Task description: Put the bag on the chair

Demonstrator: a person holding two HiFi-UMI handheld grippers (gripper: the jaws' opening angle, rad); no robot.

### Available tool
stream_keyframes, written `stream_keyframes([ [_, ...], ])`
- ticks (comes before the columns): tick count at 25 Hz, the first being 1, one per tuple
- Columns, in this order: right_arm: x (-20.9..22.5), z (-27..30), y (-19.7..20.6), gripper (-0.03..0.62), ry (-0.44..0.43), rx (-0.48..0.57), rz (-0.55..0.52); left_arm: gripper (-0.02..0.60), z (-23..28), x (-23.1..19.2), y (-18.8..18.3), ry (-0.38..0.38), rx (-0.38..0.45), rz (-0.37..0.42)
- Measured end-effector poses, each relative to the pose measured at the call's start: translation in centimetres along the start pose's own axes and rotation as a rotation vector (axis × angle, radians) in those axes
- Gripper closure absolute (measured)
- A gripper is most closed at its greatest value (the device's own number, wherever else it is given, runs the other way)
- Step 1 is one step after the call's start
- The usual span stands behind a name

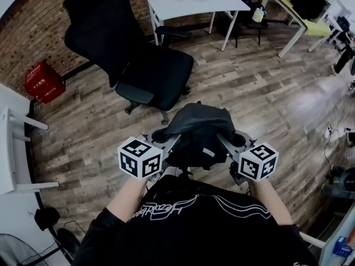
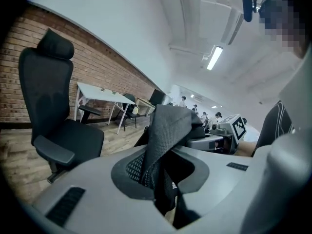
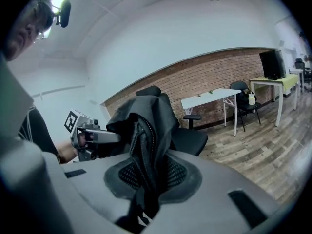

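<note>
A dark fabric bag (image 1: 198, 133) hangs in the air between my two grippers, just in front of the person's chest. My left gripper (image 1: 161, 136) is shut on the bag's left side; its mesh fabric (image 2: 163, 145) is pinched between the jaws. My right gripper (image 1: 236, 139) is shut on the bag's right side, where the zipper edge (image 3: 144, 150) runs through the jaws. The black office chair (image 1: 138, 65) stands on the wood floor just beyond the bag, its seat (image 1: 158, 73) bare and facing me.
A white table (image 1: 191, 1) stands behind the chair by the brick wall. A red box (image 1: 43, 82) sits on the floor at left, a white frame (image 1: 14, 148) at the left edge. Another black chair (image 1: 247, 4) and a yellow-topped desk (image 1: 299, 15) are at the back right.
</note>
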State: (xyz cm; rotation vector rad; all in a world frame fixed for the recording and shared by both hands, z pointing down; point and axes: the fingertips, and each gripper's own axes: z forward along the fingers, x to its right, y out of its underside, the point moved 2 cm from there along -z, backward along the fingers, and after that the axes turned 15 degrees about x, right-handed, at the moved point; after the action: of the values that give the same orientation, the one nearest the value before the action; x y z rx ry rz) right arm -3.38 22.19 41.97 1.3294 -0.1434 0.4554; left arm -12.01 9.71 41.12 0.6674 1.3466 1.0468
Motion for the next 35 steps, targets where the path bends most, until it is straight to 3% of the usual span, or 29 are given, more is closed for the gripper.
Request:
stream_keyframes([
  [12, 7.1, 11.5, -4.7, 0.537, -0.019, -0.041, -0.024, 0.497, 7.6, -10.2, -4.5, -0.03, 0.016, -0.019],
  [19, 12.0, 17.7, -6.9, 0.539, -0.12, -0.067, -0.036, 0.494, 12.1, -14.8, -6.5, -0.118, 0.023, -0.034],
  [25, 17.1, 25.3, -9.8, 0.539, -0.263, -0.136, -0.038, 0.492, 16.7, -20.1, -9.1, -0.252, 0.054, -0.077],
  [29, 20.1, 30.8, -12.0, 0.539, -0.377, -0.202, -0.051, 0.492, 19.4, -23.4, -10.9, -0.383, 0.093, -0.122],
  [35, 22.0, 38.2, -15.1, 0.539, -0.547, -0.271, -0.124, 0.492, 21.2, -27.3, -13.5, -0.561, 0.16, -0.161],
])
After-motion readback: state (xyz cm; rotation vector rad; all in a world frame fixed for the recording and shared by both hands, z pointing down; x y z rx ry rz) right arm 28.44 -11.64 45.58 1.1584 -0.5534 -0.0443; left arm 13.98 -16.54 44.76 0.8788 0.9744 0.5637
